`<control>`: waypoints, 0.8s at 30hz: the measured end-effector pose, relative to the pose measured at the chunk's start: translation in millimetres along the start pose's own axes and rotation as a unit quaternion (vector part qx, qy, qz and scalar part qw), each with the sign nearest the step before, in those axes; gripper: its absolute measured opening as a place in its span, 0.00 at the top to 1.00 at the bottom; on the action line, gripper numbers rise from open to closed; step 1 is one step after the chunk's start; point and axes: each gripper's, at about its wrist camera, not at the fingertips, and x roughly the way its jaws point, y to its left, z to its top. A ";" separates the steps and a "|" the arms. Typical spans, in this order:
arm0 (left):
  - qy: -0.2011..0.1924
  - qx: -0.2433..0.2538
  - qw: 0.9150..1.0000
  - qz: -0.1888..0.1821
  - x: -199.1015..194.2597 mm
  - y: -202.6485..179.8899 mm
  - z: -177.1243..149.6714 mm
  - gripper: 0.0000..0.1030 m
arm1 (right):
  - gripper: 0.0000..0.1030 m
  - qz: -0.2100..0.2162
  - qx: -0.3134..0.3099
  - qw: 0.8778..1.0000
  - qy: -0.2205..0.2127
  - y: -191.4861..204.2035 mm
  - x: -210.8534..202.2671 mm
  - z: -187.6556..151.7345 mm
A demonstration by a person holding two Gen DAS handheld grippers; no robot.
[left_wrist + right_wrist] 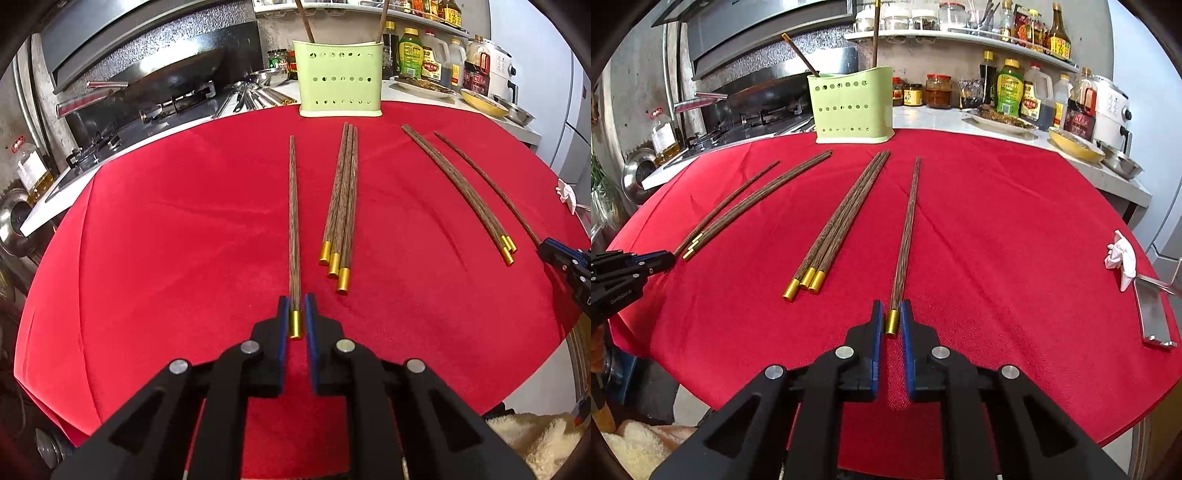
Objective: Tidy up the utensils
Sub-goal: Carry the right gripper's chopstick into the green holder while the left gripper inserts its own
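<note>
Left wrist view: beyond a bundle of three chopsticks [341,206] stands the green holder [340,78] on the red cloth [166,221]. The left gripper [294,314] pinches one chopstick [293,229] at its gold end.

Right wrist view: a white crumpled tissue [1121,258] lies far right. The right gripper [892,317] clamps a single chopstick [907,236].

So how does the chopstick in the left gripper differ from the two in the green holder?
The left gripper has its chopstick lying flat on the red cloth; the two chopsticks in the holder stand up, leaning. The first is pinched at its gold end; the two are free. All are dark wood.
</note>
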 end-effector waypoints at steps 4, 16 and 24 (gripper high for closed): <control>-0.009 0.000 1.000 -0.007 2.2 2.9 1.0 0.92 | 0.90 -0.004 0.007 1.000 -0.012 -1.0 -0.8 -2.9; -0.087 -0.051 0.994 -0.043 -43.6 31.6 15.6 0.93 | 0.93 0.002 0.031 0.998 -0.058 -17.5 -31.6 24.8; -0.136 -0.049 0.989 -0.042 -72.9 37.0 34.4 0.93 | 0.93 0.003 0.037 0.993 -0.112 -22.8 -56.4 54.4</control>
